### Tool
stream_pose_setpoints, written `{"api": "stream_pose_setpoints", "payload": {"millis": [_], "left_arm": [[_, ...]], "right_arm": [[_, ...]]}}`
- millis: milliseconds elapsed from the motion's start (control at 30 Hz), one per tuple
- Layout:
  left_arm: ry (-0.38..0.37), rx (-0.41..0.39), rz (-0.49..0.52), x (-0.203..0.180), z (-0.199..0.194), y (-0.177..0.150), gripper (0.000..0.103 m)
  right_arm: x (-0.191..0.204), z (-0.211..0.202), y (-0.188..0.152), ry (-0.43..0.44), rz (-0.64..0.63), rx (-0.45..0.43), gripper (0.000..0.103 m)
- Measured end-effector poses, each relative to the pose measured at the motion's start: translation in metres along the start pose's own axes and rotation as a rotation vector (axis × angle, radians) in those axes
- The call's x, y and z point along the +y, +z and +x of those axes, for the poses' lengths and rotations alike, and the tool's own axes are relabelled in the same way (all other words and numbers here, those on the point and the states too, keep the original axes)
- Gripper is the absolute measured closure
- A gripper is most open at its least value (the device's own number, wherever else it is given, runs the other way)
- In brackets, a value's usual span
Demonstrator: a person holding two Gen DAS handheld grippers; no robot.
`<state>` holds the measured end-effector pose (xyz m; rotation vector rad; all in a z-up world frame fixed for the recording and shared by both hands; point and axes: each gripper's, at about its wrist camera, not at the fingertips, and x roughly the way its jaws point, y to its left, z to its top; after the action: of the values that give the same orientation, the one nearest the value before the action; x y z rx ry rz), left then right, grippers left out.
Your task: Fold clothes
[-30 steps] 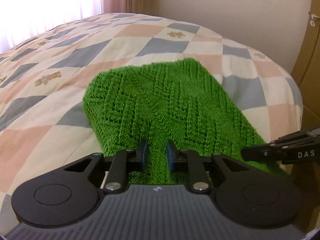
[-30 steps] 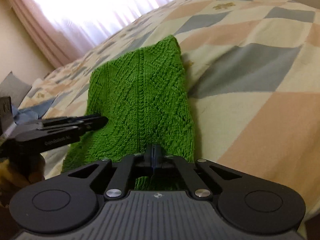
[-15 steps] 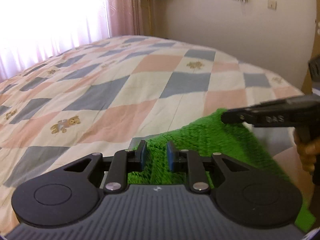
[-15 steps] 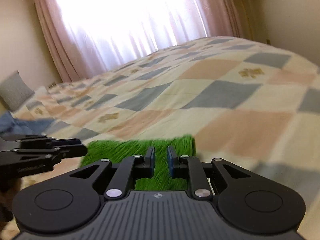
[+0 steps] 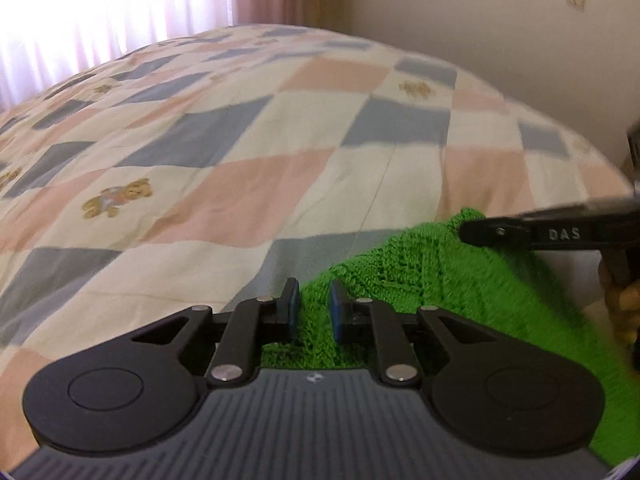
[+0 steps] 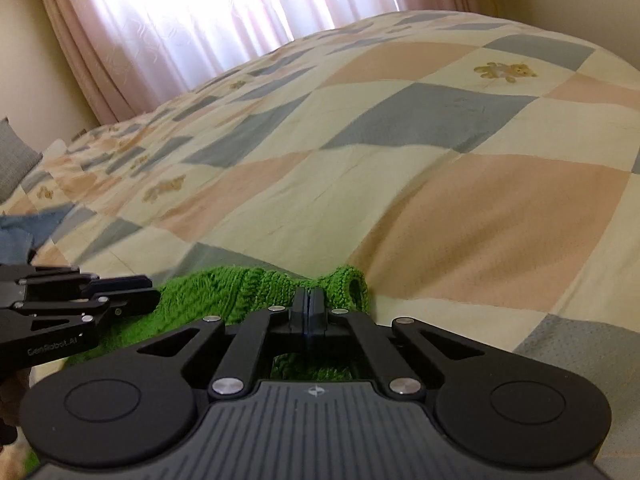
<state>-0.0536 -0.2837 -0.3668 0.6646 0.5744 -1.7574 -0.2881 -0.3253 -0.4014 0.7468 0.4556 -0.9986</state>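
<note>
A green knitted garment point(image 5: 420, 264) lies bunched on the patchwork quilt point(image 5: 240, 160), low in both views. My left gripper point(image 5: 314, 306) has the knit filling the gap between its blue pads, and its jaws are closing on it. In the right wrist view my right gripper point(image 6: 308, 306) has its jaws closing, pads pressed together on the rolled edge of the garment point(image 6: 240, 284). The right gripper point(image 5: 468, 234) also shows in the left wrist view, holding up the knit's far corner. The left gripper point(image 6: 152, 294) reaches in from the left. Most of the garment is hidden under the gripper bodies.
The quilt point(image 6: 440, 200) of pink, grey and cream squares stretches far ahead to pink curtains point(image 6: 180, 20). A grey pillow point(image 6: 16, 156) and a blue cloth point(image 6: 24, 228) lie at the left. A hand point(image 5: 624, 300) shows at the right edge, with a wall point(image 5: 480, 40) behind.
The garment lay spread flat a second ago; both grippers have carried its near edge forward and it is now bunched. The right jaws parted briefly, then came together again.
</note>
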Motion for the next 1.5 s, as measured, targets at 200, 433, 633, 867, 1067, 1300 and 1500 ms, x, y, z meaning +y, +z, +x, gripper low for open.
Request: {"api": "stream_pose_setpoints", "payload": {"millis": [200,433,633,867,1067,1300,1500], "left_arm": [[-0.032,-0.041,-0.041,-0.010,-0.074,-0.019,0.089],[-0.131,0.001,-0.065,-0.061,-0.121,-0.079,0.088],[-0.078,0.074,-0.080,-0.081,-0.111,-0.108,0.087],[-0.060,0.052,-0.073,-0.087,-0.135,-0.113,0.087],[-0.005,0.095,-0.088,-0.095,-0.134,-0.124,0.085],[0.031,0.086,-0.089,-0.101,-0.150,-0.123,0.081],[0.011,0.098,-0.088,-0.102,-0.147,-0.131,0.081]], "right_arm": [[0.012,-0.092,-0.018,0.018,0.065,-0.187,0.087],[0.031,-0.165,-0.103,0.079,0.155,-0.175,0.087],[0.045,-0.160,-0.147,0.009,0.113,-0.040,0.091],[0.060,-0.187,-0.143,-0.006,0.083,-0.110,0.089],[0.056,-0.173,-0.162,-0.056,0.136,-0.023,0.086],[0.063,-0.188,-0.168,-0.059,0.159,-0.053,0.082],[0.066,-0.191,-0.175,-0.059,0.159,-0.069,0.082]]}}
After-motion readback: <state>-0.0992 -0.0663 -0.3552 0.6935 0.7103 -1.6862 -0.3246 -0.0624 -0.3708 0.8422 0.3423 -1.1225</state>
